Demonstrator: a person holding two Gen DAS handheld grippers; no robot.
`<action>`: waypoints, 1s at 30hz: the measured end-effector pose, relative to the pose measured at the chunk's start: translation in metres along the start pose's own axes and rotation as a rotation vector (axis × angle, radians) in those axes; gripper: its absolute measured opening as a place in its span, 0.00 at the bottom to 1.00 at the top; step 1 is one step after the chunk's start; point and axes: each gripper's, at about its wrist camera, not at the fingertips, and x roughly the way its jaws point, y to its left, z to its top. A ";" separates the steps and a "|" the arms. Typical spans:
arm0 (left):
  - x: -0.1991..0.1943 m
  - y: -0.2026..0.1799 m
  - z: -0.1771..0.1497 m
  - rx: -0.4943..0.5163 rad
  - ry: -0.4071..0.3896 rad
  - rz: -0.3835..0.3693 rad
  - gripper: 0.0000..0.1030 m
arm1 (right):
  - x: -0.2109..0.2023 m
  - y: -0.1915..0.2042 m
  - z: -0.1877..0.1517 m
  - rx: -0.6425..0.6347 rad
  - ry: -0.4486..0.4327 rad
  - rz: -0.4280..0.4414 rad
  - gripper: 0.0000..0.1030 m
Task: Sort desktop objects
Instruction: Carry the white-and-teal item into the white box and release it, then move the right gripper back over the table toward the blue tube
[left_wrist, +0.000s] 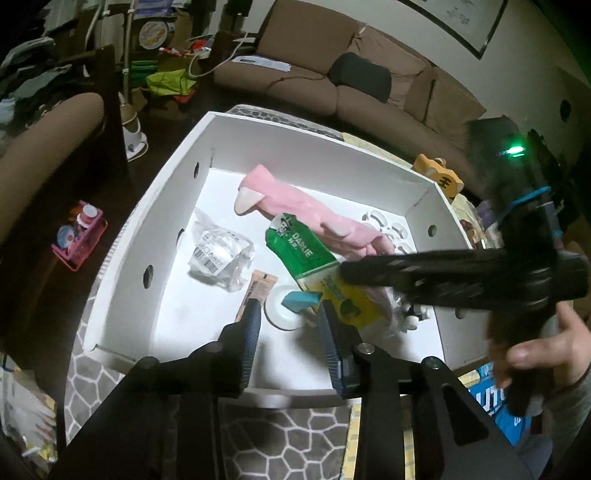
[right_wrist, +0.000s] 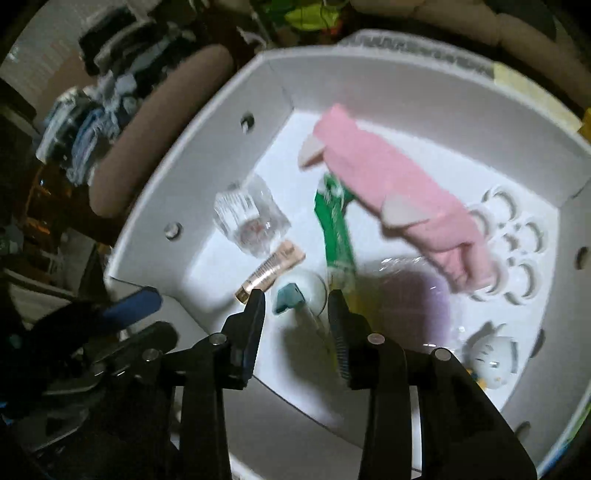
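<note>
Nearest the left wrist camera, the left tongs (left_wrist: 290, 317) stand parted over the near floor of the white cardboard box (left_wrist: 173, 195), holding nothing. A small teal wedge on a round white dish (left_wrist: 301, 300) lies just beyond their tips. The right tongs (right_wrist: 295, 306), also parted and empty, hover above that same wedge.

Much appears sorted already: a pink plush cloth (left_wrist: 295, 201), a green-and-yellow toothpaste carton (left_wrist: 306, 254), a clear crinkled plastic bag (left_wrist: 221, 254) and a slim tan tube (left_wrist: 258, 286) lie inside the box. An orange tiger figure (left_wrist: 439, 173) still waits outside, beyond the far right wall.

The box's near left floor is open; its walls crowd the sides, and the right tongs cross close to the left ones.
</note>
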 end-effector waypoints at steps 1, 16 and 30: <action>-0.001 -0.001 0.000 -0.004 -0.002 0.002 0.36 | -0.009 -0.002 0.000 -0.003 -0.015 -0.001 0.33; -0.001 -0.139 -0.007 0.150 -0.008 -0.113 0.91 | -0.184 -0.124 -0.068 0.053 -0.224 -0.140 0.73; 0.038 -0.311 -0.048 0.340 0.018 -0.215 0.91 | -0.192 -0.260 -0.157 0.319 -0.244 -0.048 0.72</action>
